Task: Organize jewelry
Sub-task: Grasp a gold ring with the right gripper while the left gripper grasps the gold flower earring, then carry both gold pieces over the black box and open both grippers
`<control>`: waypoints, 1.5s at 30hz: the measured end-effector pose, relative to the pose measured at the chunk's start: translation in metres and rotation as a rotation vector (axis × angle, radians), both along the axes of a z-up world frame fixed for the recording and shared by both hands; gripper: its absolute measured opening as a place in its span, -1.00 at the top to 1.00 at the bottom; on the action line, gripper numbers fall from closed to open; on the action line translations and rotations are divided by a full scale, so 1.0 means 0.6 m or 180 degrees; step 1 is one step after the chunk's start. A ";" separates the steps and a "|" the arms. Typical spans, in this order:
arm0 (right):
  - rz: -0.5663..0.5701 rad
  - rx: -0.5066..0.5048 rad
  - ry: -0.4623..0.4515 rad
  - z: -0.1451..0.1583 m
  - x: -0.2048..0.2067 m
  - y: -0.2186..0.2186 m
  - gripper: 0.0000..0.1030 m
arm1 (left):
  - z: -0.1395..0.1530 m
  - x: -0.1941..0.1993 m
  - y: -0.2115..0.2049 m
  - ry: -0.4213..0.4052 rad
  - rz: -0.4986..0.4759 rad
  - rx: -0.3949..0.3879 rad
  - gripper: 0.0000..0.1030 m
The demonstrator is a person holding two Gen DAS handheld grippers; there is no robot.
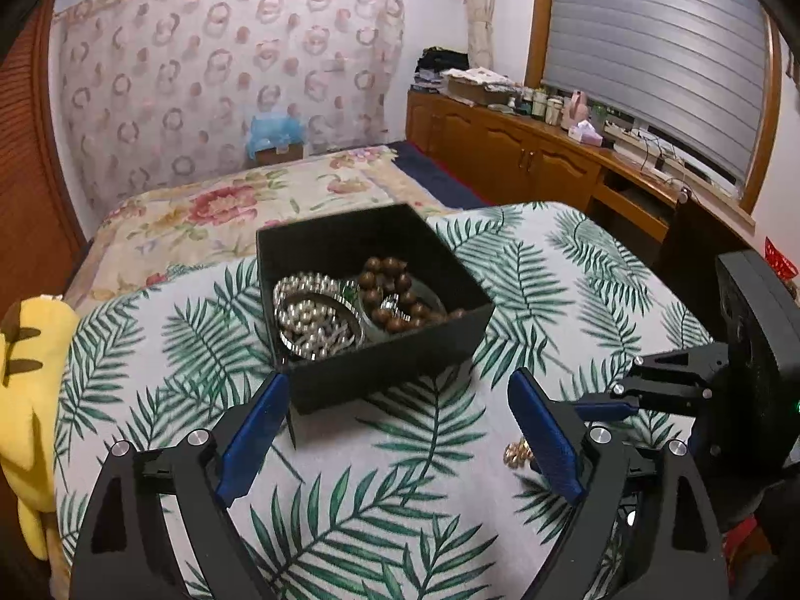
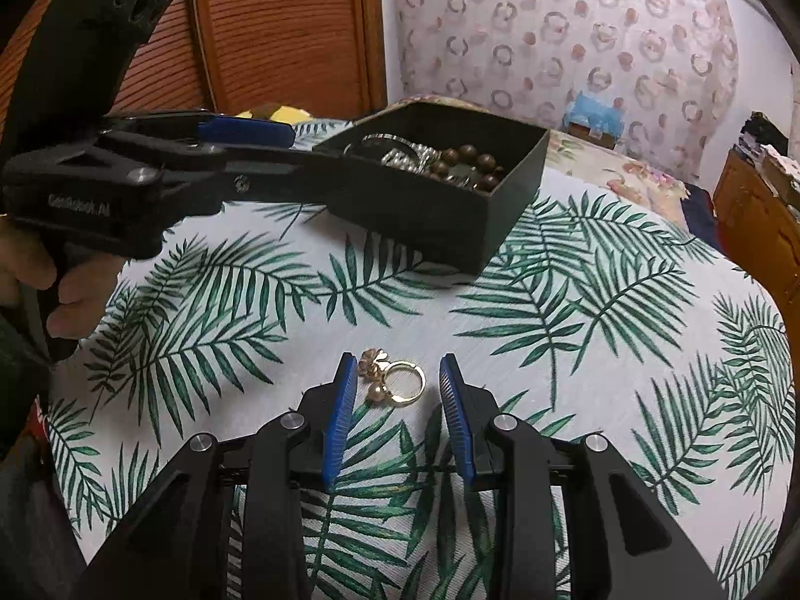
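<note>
1. On the leaf-print bench (image 2: 575, 390), my right fingers (image 2: 397, 417) lie low and spread, with a gold ring (image 2: 406, 384) and a small gold flower piece (image 2: 372, 365) between the blue pads (image 2: 340, 420); no contact is visible.
2. My left fingers (image 1: 397, 432) are spread wide and point at the near corner of the black box (image 1: 380, 350). Nothing is held.
3. The left wrist view shows the box contents: pearl strands (image 1: 310, 320) and a brown bead bracelet (image 1: 395, 295).
4. The right wrist view shows the whole ring; the left view shows only a gold fragment behind the pad.
5. The person's hand (image 2: 45, 290) is cut off at the frame edge.
</note>
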State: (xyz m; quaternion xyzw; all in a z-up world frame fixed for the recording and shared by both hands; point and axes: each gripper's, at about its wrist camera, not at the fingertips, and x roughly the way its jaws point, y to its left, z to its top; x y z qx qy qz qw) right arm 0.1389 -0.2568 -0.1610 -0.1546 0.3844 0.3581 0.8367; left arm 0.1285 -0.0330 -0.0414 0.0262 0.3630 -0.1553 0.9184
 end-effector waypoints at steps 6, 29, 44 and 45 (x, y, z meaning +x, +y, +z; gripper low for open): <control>0.0029 -0.0146 -0.0039 -0.006 0.003 0.010 0.29 | -0.028 -0.005 0.009 0.0123 0.0031 0.0040 -0.66; -0.0197 0.0017 -0.0141 0.018 0.019 -0.055 0.75 | -0.065 -0.023 -0.063 0.0305 -0.0333 0.0191 -0.53; -0.0273 0.0059 -0.0171 0.024 0.027 -0.071 0.74 | -0.082 -0.027 -0.115 0.0287 -0.0563 0.0470 0.22; -0.0274 0.0059 -0.0171 0.025 0.027 -0.072 0.74 | -0.082 -0.027 -0.116 0.0289 -0.0573 0.0456 0.29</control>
